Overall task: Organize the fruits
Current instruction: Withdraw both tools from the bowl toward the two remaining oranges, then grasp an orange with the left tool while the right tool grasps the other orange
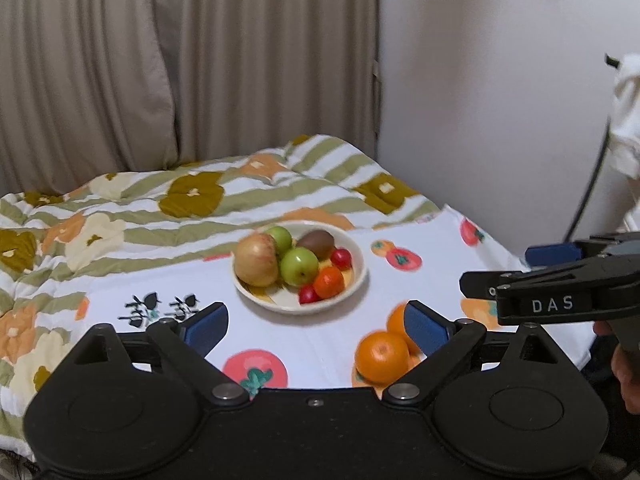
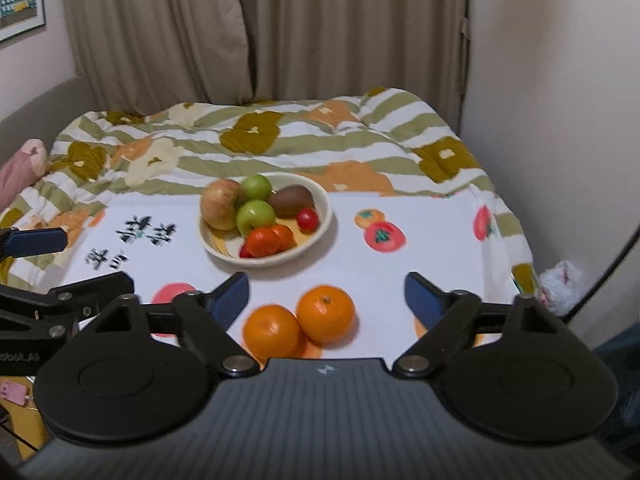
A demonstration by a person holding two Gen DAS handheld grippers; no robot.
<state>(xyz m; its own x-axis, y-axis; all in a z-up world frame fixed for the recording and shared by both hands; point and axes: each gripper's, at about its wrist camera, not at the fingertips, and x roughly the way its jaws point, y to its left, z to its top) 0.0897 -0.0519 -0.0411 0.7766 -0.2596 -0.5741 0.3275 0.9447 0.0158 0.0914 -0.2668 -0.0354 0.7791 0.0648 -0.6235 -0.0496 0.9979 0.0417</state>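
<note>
A cream bowl (image 1: 362, 270) (image 2: 327, 216) stands on a white fruit-print cloth (image 2: 360, 264). It holds a reddish apple (image 2: 221, 204), two green apples (image 2: 254, 216), a kiwi (image 2: 292, 200), a small tangerine (image 2: 264, 242) and small red fruits (image 2: 307, 219). Two oranges (image 2: 326, 314) (image 2: 272, 332) lie touching on the cloth in front of the bowl. My right gripper (image 2: 328, 292) is open, its blue pads wide on either side of them and clear of both. My left gripper (image 1: 316, 320) is open and empty; its right finger hides part of one orange (image 1: 382, 356).
A striped flower quilt (image 2: 280, 140) lies behind the cloth, with curtains (image 2: 320, 40) and a wall beyond. A plastic bag (image 2: 560, 284) sits off the cloth's right edge. A pink phone (image 2: 12, 394) lies low at the left. A person's hand (image 1: 628, 376) holds the right gripper.
</note>
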